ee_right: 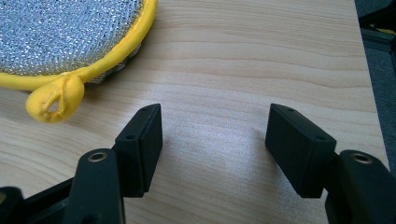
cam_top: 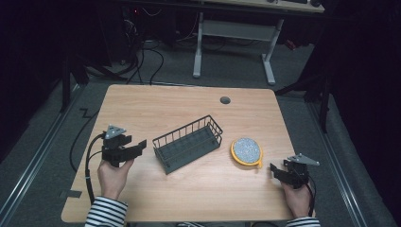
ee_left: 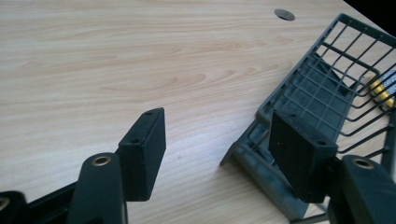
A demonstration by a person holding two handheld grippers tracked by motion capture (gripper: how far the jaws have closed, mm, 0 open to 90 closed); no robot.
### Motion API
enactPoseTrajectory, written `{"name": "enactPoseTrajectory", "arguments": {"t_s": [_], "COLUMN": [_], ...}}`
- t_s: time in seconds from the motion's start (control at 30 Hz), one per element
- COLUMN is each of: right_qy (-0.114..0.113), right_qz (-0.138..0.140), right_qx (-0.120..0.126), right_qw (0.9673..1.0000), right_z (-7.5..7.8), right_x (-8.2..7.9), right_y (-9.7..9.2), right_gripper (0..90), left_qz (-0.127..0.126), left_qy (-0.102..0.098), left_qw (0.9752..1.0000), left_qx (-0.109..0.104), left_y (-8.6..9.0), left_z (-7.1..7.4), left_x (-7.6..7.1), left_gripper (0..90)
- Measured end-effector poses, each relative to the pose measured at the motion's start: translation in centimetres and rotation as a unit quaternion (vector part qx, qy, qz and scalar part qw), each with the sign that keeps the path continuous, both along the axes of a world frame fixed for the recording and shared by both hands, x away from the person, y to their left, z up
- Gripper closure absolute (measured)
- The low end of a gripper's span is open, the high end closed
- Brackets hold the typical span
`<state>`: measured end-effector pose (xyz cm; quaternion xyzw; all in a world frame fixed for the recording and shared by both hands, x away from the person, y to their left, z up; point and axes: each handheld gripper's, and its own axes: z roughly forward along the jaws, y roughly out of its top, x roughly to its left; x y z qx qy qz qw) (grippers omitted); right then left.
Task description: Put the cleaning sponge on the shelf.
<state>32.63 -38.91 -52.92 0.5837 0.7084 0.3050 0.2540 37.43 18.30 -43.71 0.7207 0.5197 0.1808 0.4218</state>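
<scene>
1. Two grippers sit near the tabletop's [cam_top: 142, 101] front edge; my left gripper [cam_top: 140, 145] gapes wide, empty, just beside the wire basket [cam_top: 188, 144] at mid-table.
2. My right gripper [cam_top: 274, 170] spreads wide, empty, near the yellow-rimmed scouring pad [cam_top: 246, 151] toward the right edge.

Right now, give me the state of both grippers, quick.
Left gripper: open, holding nothing; wire basket lies just past its fingers.
Right gripper: open, holding nothing; yellow-rimmed scouring pad lies ahead, untouched.
</scene>
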Motion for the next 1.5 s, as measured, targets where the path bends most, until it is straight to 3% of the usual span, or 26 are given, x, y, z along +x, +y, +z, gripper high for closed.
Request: {"name": "enactPoseTrajectory", "arguments": {"t_s": [0.23,0.6,0.77,1.07,1.3,1.5], "right_qy": [0.000,-0.002,-0.003,0.007,-0.022,-0.014], "right_qz": [0.002,-0.005,-0.006,-0.004,0.016,0.046], "right_qx": [-0.005,-0.005,-0.001,0.024,0.041,0.065], "right_qw": [1.0000,1.0000,1.0000,0.9997,0.9988,0.9967], "right_z": [0.0,0.0,0.0,0.4,2.5,4.3], "right_x": [0.0,-0.3,-0.3,-0.2,0.6,2.5], "right_y": [0.1,0.2,0.1,-0.3,0.4,2.0], "right_gripper": [37.3,40.2,40.9,42.8,47.0,46.0], "left_qz": [0.022,0.054,0.067,0.077,0.083,0.082], "left_qy": [0.013,0.030,0.031,0.029,0.027,0.023], "left_qw": [0.9997,0.9981,0.9973,0.9955,0.9946,0.9934], "left_qx": [-0.001,0.003,0.008,0.048,0.057,0.078], "left_y": [1.7,2.5,2.4,1.8,1.8,1.2], "left_z": [-2.5,-7.0,-8.0,-9.0,-9.8,-9.9], "left_x": [-0.8,-1.4,-1.3,-0.7,-0.7,-0.8], "left_gripper": [37.0,37.1,37.1,36.5,36.1,34.1]}}
